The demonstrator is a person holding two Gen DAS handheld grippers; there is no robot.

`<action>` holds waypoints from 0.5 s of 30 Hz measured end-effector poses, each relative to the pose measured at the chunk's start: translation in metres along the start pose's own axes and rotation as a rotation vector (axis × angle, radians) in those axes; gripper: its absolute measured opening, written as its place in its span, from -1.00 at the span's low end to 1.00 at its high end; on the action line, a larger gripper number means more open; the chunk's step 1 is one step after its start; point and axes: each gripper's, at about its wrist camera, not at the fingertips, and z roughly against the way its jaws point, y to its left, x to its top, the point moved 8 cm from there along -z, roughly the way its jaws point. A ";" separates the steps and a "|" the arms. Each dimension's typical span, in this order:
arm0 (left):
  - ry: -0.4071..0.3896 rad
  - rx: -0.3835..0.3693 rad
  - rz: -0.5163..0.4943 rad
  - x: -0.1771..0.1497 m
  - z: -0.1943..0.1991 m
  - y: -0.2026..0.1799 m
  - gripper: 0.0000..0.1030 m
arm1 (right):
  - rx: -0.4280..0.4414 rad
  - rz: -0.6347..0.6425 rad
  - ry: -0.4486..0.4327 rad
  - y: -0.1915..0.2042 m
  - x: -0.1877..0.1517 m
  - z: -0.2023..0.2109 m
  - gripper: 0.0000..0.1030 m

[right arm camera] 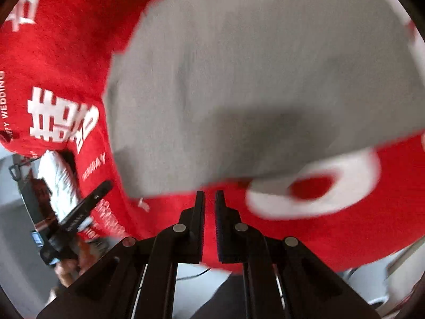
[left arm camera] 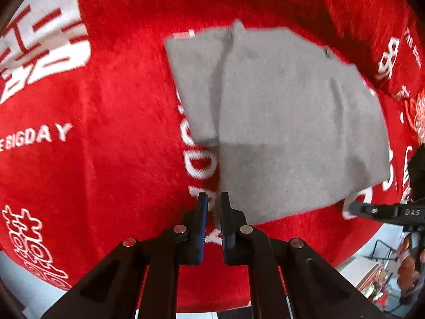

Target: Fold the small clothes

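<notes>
One red plush blanket (left arm camera: 106,159) with white lettering and characters covers the whole work surface, biggest thing in both views. One grey garment (left arm camera: 279,111) lies flat on it, folded over into a rough rectangle, with a lengthwise crease on its left part and a small dark tag near the far right edge; in the right wrist view the same garment (right arm camera: 252,79) fills most of the frame, blurred, its near edge just ahead of the fingertips. Two grippers. Left gripper (left arm camera: 213,199): fingers nearly together, narrow gap, a thin edge of grey cloth seems to run into the gap, but can't tell if it is actually pinched. Right gripper (right arm camera: 209,196): fingers nearly together, narrow slit, only red blanket showing between them, nothing held, tips just short of the garment edge. Each gripper also shows in the other's view, at the blanket's edge. One white bundle (right arm camera: 59,178) lies beyond the blanket's left edge, details unclear.
</notes>
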 end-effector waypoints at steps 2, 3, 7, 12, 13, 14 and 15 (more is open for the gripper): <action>-0.038 0.005 0.017 0.018 0.011 0.004 -0.80 | -0.048 -0.033 -0.091 -0.021 0.033 0.024 -0.84; -0.053 0.010 0.023 0.026 0.013 0.006 -0.80 | -0.066 -0.056 -0.114 -0.029 0.046 0.030 -0.84; -0.114 0.019 0.063 0.082 0.007 0.000 -0.80 | -0.142 -0.090 -0.190 -0.057 0.094 0.045 -0.84; -0.168 0.025 0.061 0.127 -0.008 -0.028 -0.80 | -0.181 -0.060 -0.209 -0.062 0.110 0.044 -0.84; -0.163 0.023 0.055 0.134 -0.015 -0.035 -0.80 | -0.181 -0.058 -0.207 -0.063 0.110 0.042 -0.84; -0.159 0.023 0.053 0.137 -0.020 -0.038 -0.80 | -0.189 -0.055 -0.200 -0.065 0.110 0.040 -0.84; -0.151 0.033 0.050 0.138 -0.027 -0.040 -0.80 | -0.202 -0.050 -0.195 -0.068 0.110 0.038 -0.84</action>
